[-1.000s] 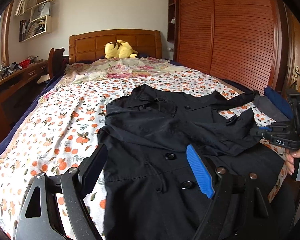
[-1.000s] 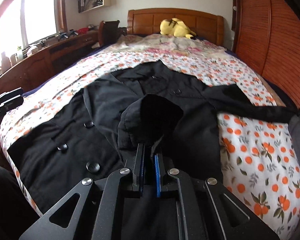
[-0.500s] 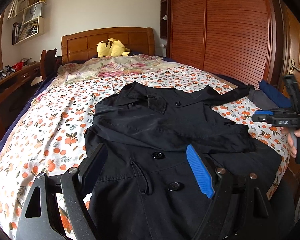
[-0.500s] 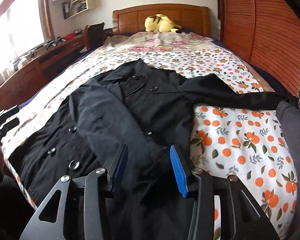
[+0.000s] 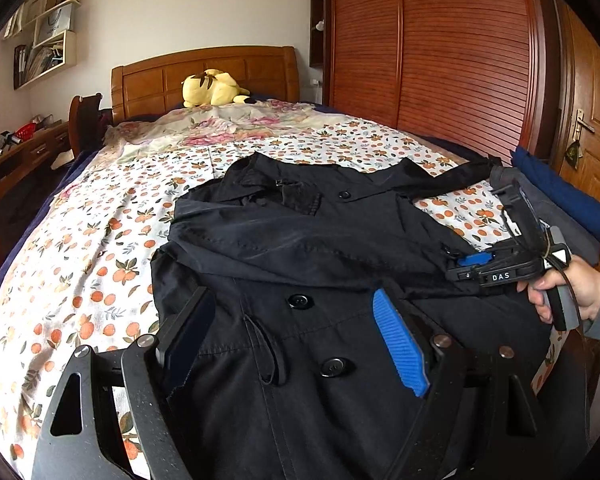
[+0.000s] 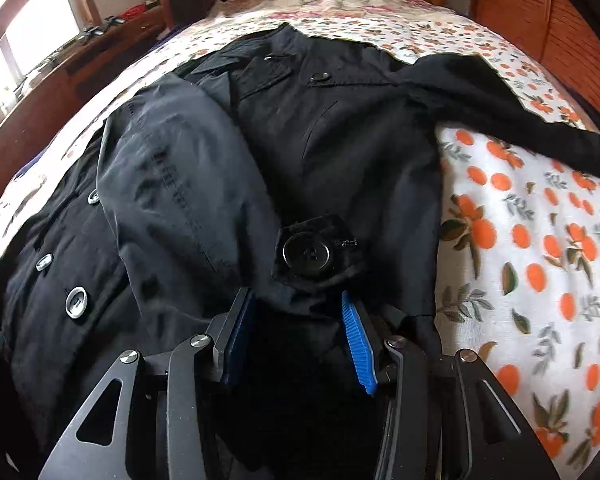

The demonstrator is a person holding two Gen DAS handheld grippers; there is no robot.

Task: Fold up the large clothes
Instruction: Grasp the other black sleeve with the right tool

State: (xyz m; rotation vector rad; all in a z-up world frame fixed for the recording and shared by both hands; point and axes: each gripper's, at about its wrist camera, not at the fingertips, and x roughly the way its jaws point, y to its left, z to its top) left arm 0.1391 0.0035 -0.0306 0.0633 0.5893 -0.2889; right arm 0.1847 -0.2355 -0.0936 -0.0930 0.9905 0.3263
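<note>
Right gripper (image 6: 296, 336): jaws part-open, pads clear of the cloth; black fabric lies between and under them, nothing gripped.
Left gripper (image 5: 296, 340): jaws set wide, nothing held; the coat front with 2 buttons lies below the gap.
Black coat (image 5: 320, 248): spread front-up on the bed (image 5: 80, 248), collar toward the headboard (image 5: 204, 76), 1 sleeve folded across the chest, the other stretched toward the wardrobe (image 5: 440, 60).
Cuff tab button (image 6: 306, 254): just ahead of the right fingertips; shown in the right wrist view only.
Person's hand (image 5: 564, 288): grips the right gripper's handle at the coat's right edge; seen in the left wrist view only.
Plush toy (image 5: 210, 88): yellow, at the headboard, well apart from the coat.
Open room: bare orange-print sheet on both sides of the coat.
Folded clothes (image 5: 560, 196): blue and grey stack at the bed's right edge.
Hidden: coat hem cut off below both views.
</note>
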